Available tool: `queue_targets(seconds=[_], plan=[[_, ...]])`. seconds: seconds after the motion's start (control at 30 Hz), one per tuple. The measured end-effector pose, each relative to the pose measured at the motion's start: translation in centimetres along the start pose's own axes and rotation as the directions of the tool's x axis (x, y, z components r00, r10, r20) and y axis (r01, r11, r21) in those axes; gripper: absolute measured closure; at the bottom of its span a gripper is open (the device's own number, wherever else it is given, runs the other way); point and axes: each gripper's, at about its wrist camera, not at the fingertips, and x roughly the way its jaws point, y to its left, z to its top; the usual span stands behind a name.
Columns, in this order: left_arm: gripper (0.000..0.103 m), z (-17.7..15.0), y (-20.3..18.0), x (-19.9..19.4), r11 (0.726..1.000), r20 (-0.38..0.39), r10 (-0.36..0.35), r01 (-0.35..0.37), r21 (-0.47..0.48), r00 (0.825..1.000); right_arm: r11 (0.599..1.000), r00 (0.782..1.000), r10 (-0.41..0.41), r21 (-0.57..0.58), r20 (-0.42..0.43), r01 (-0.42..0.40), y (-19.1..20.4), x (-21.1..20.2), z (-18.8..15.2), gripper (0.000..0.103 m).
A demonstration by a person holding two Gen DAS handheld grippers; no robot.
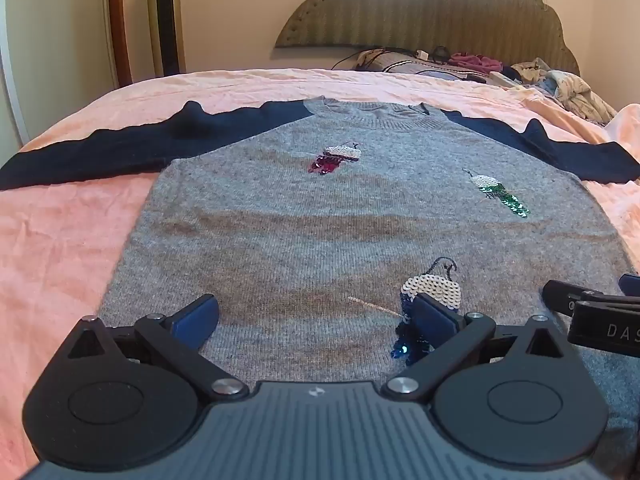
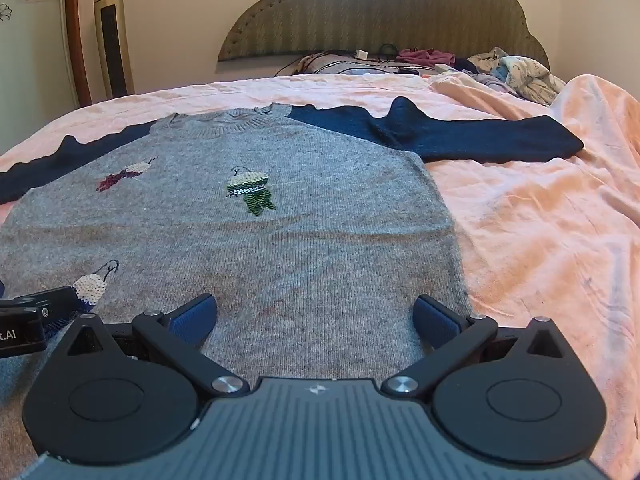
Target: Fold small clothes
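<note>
Across the bed's near half, a grey sweater [image 1: 304,220] is lying spread flat, front up, folding not yet begun.

Both grippers are hovering over its near hem, side by side: the left gripper [image 1: 316,316] and the right gripper [image 2: 316,318] are each standing with jaws wide, nothing between them. Both navy sleeves are lying stretched out, the left sleeve [image 1: 100,152] towards the bed's left edge and the right sleeve [image 2: 480,136] towards its right side. Judged next: gripping an edge or sleeve and folding inward. Bare pink sheet [image 2: 540,240] is leaving room on both flanks; loose clothes [image 2: 516,74] are crowding the far right corner.
</note>
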Motion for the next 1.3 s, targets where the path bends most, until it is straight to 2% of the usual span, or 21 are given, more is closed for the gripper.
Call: queue_targets(seconds=[1.3], plan=[[0.0,-0.01,-0.04,0.01,1.0,-0.003,0.006,-0.006,0.007,1.0,1.0,1.0,-0.001,-0.001,0.002,0.001,-0.05,-0.05,-0.07,0.0]])
